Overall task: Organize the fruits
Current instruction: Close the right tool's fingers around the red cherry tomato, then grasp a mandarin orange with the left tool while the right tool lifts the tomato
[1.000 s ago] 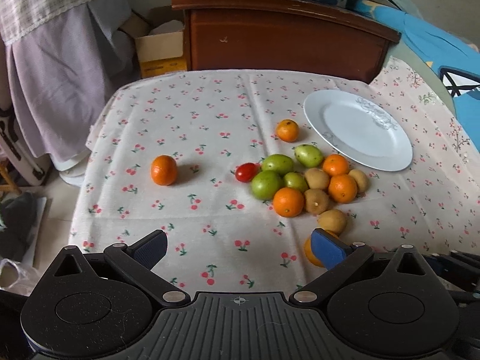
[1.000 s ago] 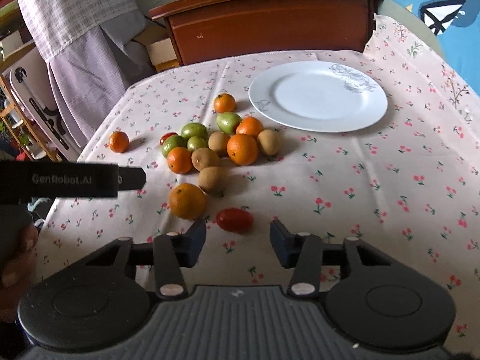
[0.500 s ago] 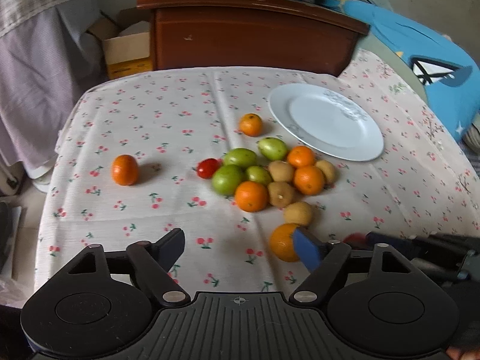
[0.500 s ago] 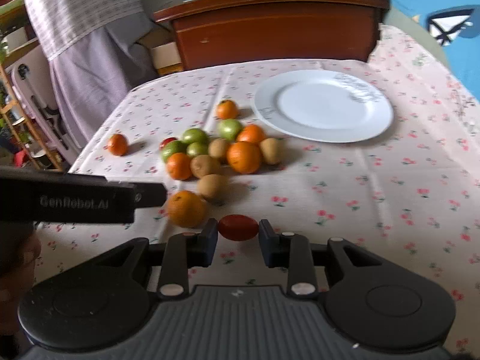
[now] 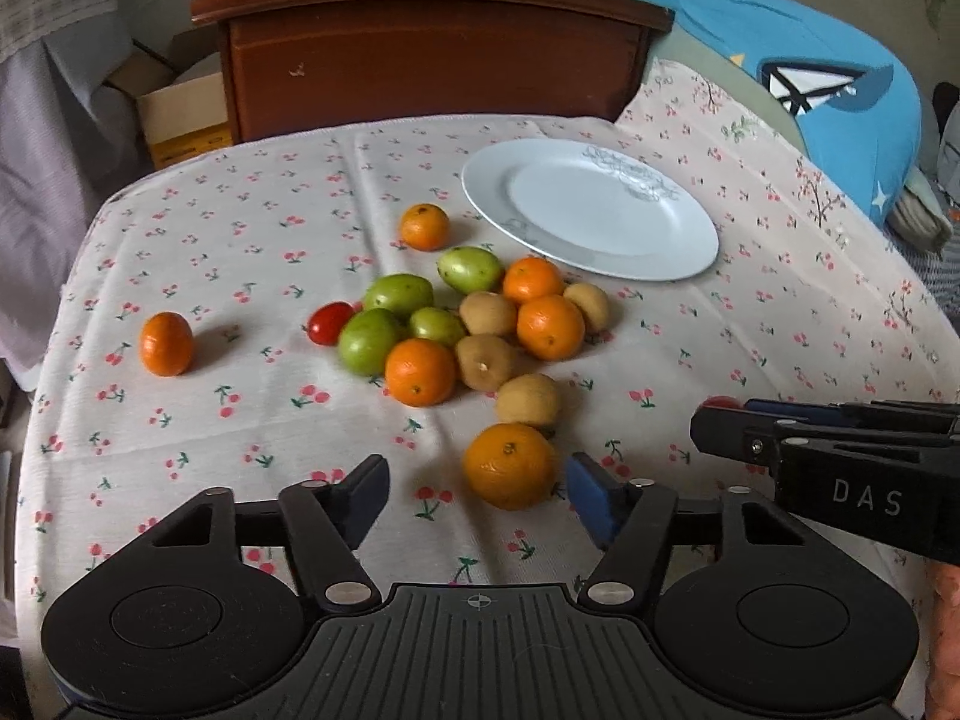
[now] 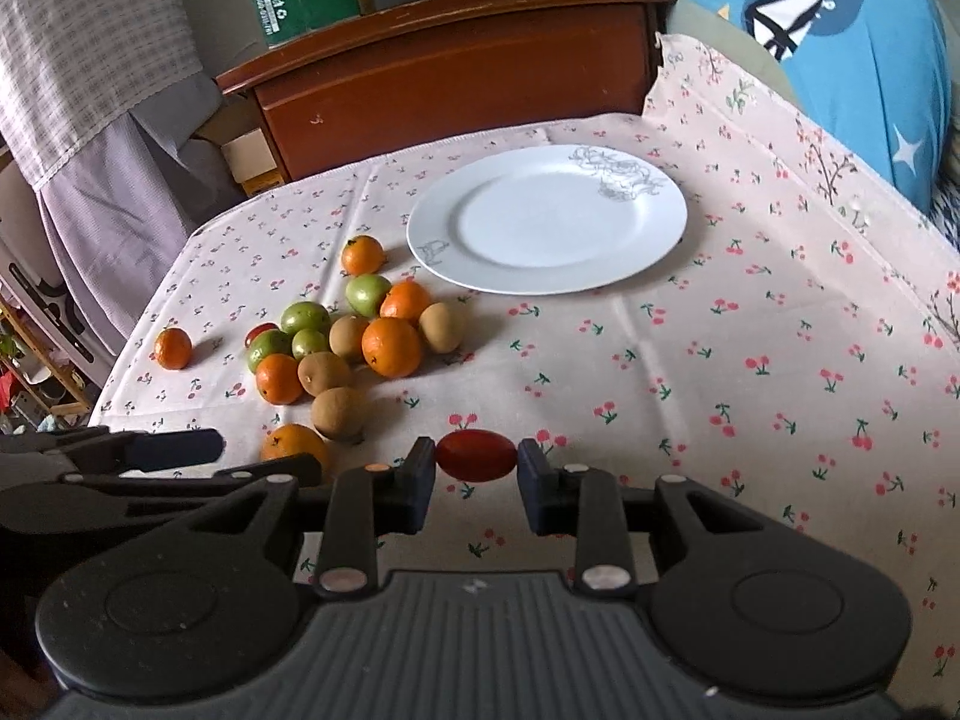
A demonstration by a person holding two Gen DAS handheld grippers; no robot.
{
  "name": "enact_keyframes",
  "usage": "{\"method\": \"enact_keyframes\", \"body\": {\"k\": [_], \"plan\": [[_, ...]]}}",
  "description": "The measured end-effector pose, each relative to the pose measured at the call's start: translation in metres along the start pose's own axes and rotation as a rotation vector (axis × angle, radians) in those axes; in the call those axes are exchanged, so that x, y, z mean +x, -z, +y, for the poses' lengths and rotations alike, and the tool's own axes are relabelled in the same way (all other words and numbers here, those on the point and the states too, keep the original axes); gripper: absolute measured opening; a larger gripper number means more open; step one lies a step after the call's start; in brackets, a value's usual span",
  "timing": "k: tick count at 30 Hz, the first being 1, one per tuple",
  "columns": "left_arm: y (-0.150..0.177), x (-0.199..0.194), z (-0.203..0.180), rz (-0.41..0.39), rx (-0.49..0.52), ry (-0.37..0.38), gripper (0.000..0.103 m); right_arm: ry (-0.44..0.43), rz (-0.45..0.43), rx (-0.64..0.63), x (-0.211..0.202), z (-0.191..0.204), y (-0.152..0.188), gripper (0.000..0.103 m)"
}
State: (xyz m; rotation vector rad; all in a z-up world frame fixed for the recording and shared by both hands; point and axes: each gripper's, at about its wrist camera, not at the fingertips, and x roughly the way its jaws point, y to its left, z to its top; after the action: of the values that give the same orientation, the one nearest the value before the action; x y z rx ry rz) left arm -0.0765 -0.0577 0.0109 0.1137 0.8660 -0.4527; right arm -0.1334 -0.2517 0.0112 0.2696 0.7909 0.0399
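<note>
At the near edge of the tablecloth (image 6: 690, 360), the right gripper (image 6: 476, 465) is clamped on a red tomato (image 6: 476, 455), one pad pressed to each end, so the fruit is held along its long axis and cannot roll out. Just to its left, the left gripper (image 5: 474, 483) straddles a large orange (image 5: 509, 465). Its jaws are closing with the orange between them; the right pad sits against the fruit's side or very near it, while the left pad stands clear, so no grip is made yet. The gripper appears offset, and the orange will probably be nudged toward centre as the jaws meet.

Beyond the orange lies the main fruit pile (image 5: 474, 324): oranges, green fruits and brown kiwi-like fruits packed in contact, with a second small tomato (image 5: 329, 323) at its left edge. One orange (image 5: 167, 343) sits well apart to the left; another (image 5: 425, 226) lies between the pile and the plate.

Farthest back, the white plate (image 6: 660, 240) holds nothing. It is the likely collection point, so the task is judged to be at an early stage.
</note>
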Motion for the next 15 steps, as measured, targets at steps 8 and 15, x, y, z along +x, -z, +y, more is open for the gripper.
{"method": "enact_keyframes", "body": {"k": [8,15], "plan": [[0.0015,0.0075,-0.005,-0.006,0.02,0.002,0.039,0.007,0.021,0.023,0.0056,-0.0017,0.0023,0.03],[-0.0016,0.0069,-0.004,0.002,0.002,0.008,0.031,0.0,0.036,0.054,0.0089,-0.0038,0.0011,0.03]]}}
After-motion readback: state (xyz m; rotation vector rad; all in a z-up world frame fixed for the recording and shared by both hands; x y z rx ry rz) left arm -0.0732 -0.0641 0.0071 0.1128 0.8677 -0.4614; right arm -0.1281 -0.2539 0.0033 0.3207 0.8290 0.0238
